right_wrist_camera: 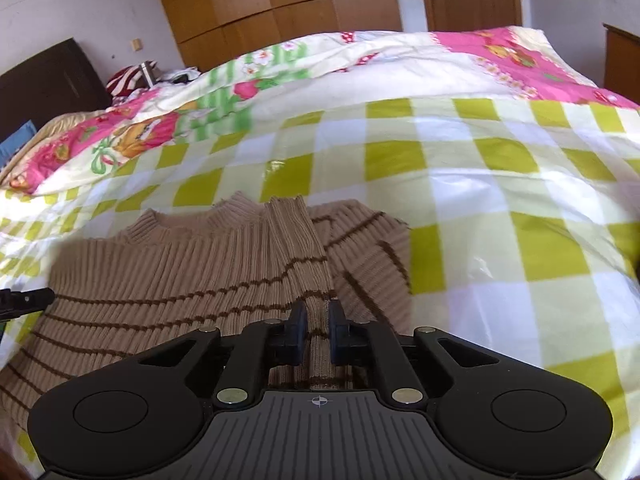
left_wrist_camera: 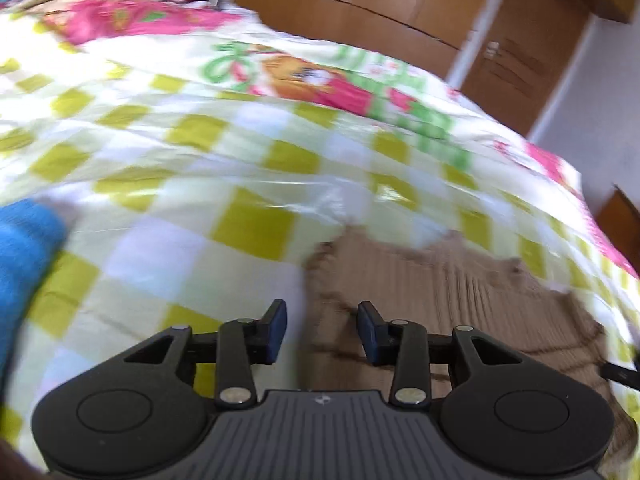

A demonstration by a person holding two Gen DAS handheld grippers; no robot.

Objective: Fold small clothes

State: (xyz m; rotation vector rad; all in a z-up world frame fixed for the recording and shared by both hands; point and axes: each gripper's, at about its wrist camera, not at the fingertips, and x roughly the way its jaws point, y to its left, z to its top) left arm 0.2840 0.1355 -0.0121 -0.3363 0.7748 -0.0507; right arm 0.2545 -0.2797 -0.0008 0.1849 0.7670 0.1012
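Tan ribbed sweater (right_wrist_camera: 168,280) sleeve pinched in right claw (right_wrist_camera: 318,320), left claw (left_wrist_camera: 322,330) released, angled down

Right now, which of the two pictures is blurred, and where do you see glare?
Left wrist view: motion blur smears the checked bedcover and the beige sweater; only the left gripper is sharp. Right wrist view: mostly sharp, the sweater's ribs clear; small glare on a green square of the cover; fisheye bends the wardrobe.

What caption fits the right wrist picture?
Right gripper pinches a fold of the striped tan sweater on the checked bedspread.
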